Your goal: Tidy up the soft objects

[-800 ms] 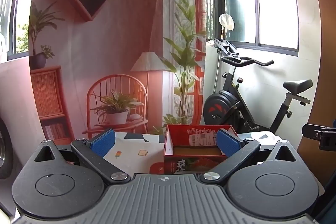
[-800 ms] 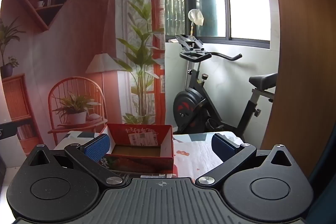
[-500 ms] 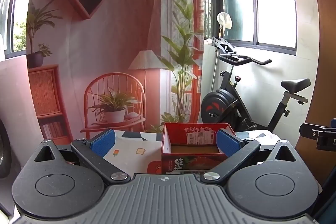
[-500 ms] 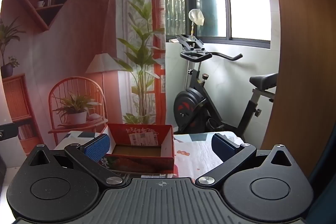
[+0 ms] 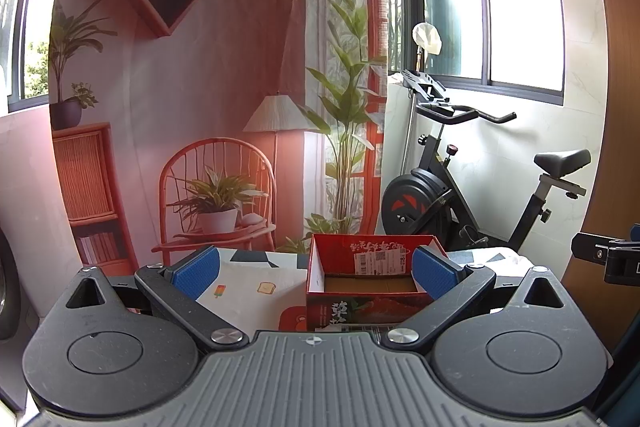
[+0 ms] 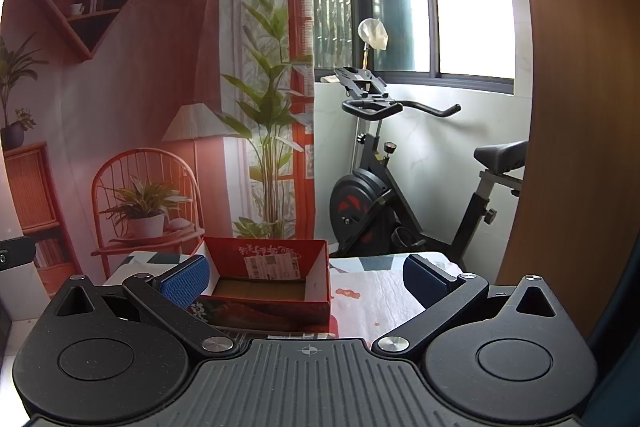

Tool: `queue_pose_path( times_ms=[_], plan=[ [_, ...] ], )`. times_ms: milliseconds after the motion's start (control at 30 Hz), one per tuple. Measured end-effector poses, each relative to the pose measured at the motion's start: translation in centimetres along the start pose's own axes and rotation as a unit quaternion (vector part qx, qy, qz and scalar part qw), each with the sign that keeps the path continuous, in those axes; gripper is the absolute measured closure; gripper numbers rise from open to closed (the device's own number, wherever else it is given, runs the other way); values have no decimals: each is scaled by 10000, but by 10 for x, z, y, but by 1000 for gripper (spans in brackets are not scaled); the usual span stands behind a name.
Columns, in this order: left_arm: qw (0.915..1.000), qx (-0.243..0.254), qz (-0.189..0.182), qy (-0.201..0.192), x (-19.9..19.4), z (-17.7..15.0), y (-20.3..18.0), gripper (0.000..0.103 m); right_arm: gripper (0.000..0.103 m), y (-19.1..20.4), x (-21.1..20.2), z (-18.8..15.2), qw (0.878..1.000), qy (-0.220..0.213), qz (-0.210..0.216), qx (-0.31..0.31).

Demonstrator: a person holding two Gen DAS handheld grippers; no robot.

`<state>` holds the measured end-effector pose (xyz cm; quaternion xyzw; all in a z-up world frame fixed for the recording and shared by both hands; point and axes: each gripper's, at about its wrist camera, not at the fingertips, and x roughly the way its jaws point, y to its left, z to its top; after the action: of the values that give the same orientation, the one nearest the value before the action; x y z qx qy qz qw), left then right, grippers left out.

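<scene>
- The left tool [image 5: 314,273] is standing wide open, with nothing sitting between its blue pads [image 5: 196,271].
- The right tool [image 6: 304,277] is also standing wide open and is gripping nothing.
- A red cardboard box [image 5: 370,283] is resting on the table [image 5: 248,279], which is wearing a white cloth printed with small pictures.
- The box is lying open at the top; a brown cardboard floor and a white shipping label on the far inner wall are showing inside.
- In the left wrist view, the tool's right pad is overlapping the box's right wall, and whether the two are touching cannot be told.
- In the right wrist view, the same box [image 6: 266,285] is sitting toward the left, with the tool's left pad [image 6: 186,277] covering its near left corner.
- The near edge of the table and the lower front of the box are being hidden by each tool's black body.
- No soft object is showing in either view; the box interior, as far as it is showing, is holding nothing.
- Part of the right tool's body [image 5: 608,257] is entering the left wrist view at the right edge, cut off by the frame.
- A printed backdrop [image 5: 208,75] is hanging behind the table, and an exercise bike [image 5: 460,187] is standing beside it under the window.
- The window areas are washing out to white, so the outdoor detail is hard to make out.
</scene>
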<state>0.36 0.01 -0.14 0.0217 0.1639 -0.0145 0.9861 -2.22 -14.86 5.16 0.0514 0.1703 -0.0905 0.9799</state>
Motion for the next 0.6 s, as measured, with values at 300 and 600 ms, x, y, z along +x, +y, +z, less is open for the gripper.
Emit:
queue_pose_path(
  times_ms=[300,600],
  plan=[
    [10000,1,-1,0,0,0,0,0,0,0,0,0,10000,-1,-7,2],
    [10000,-3,1,0,0,0,0,0,0,-1,0,0,10000,-6,0,-4]
  ],
)
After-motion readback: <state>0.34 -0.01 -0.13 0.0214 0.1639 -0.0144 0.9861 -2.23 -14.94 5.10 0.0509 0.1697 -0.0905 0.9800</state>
